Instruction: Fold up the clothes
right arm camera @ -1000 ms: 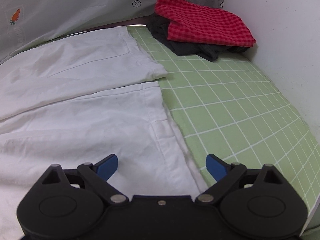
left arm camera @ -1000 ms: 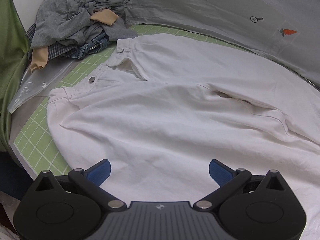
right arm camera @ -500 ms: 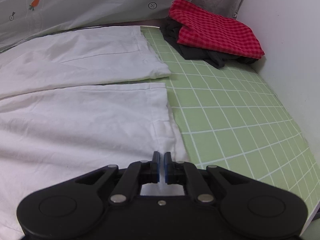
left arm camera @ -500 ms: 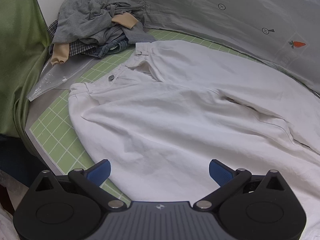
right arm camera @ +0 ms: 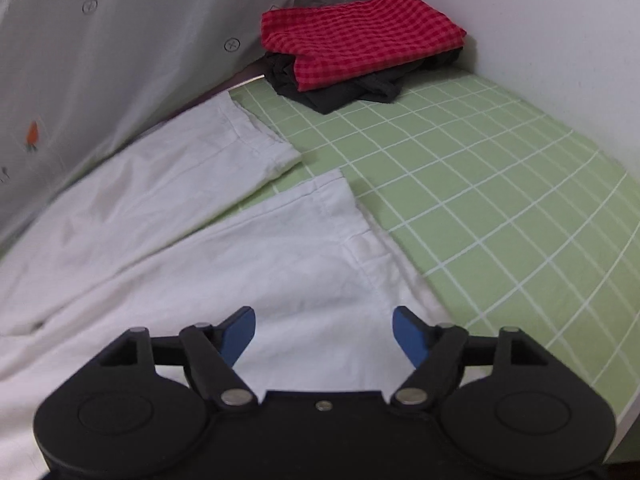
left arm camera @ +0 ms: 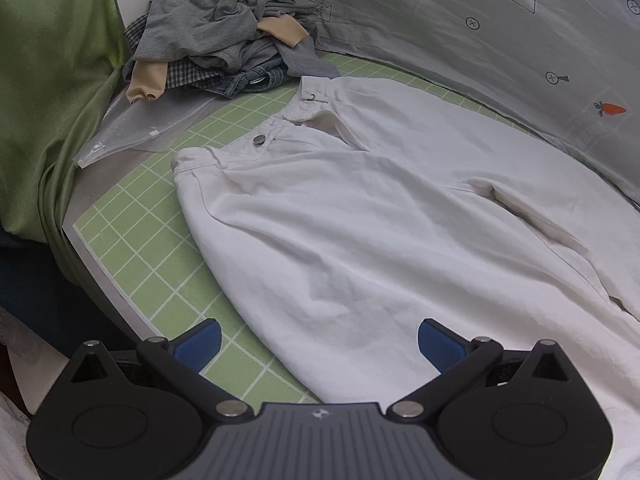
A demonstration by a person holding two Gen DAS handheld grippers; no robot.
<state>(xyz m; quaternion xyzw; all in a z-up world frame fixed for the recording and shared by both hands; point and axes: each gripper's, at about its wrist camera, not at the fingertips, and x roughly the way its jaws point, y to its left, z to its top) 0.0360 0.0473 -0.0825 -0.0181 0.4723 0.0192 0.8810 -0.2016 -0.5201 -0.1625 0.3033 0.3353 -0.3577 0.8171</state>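
White trousers (left arm camera: 380, 216) spread flat on green grid mat (left arm camera: 132, 240). Left gripper (left arm camera: 319, 344) wide open above the hip-side edge, nothing clamped. Right gripper (right arm camera: 324, 332) opening over the near leg's hem, cloth below, unpinched.

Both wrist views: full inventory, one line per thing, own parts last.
white trousers: 1, white, spread flat on the mat, legs apart at the hems
grid mat: 1, green with white lines, under everything
clothes heap: 1, grey, beige, denim, check, far left corner
plastic bag: 1, clear, beside the heap
folded stack: 1, red check on black, far right corner
printed sheet: 1, grey, backdrop
green cloth: 1, left edge
left tongs: open, empty
right tongs: opening, empty, over a trouser leg
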